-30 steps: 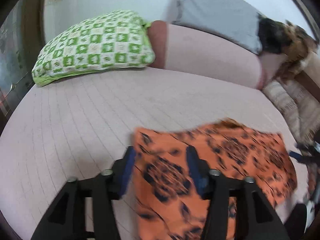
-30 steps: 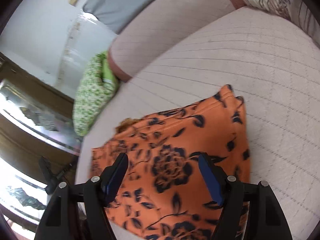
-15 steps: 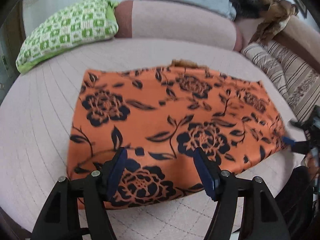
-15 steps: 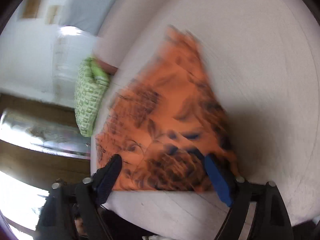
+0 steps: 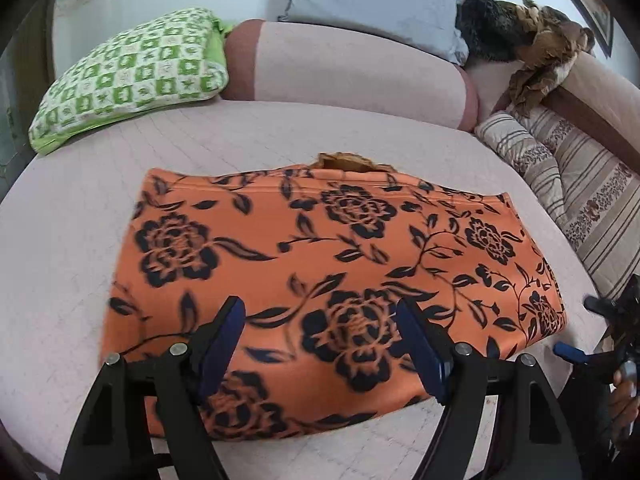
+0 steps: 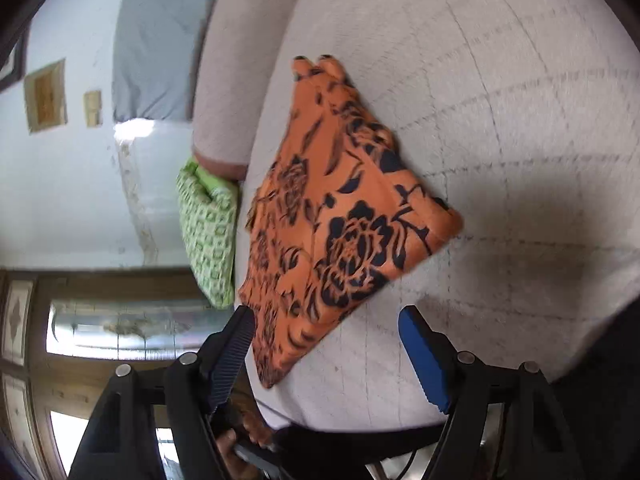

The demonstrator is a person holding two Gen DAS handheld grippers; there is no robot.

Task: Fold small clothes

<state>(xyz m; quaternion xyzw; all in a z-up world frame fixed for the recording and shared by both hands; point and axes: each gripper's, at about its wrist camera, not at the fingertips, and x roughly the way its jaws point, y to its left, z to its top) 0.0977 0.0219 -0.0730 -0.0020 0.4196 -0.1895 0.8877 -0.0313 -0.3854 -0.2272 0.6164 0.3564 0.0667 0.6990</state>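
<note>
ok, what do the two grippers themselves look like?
Both match. The left gripper and right gripper each have two black angular plastic arms with silver bolt heads, ending in blue ribbed pads. No markings visible.

Right gripper (image 6: 326, 346) hung above the near edge of the pale quilted bed (image 6: 500, 100), jaws apart, nothing between the 2 blue pads (image 6: 422, 356). Orange floral cloth (image 6: 332, 216) lay flat ahead, its near corner between the fingers. Green checked pillow (image 6: 208, 232) beside the cloth. Grey pillow (image 6: 156, 36) behind. View tilted.
</note>
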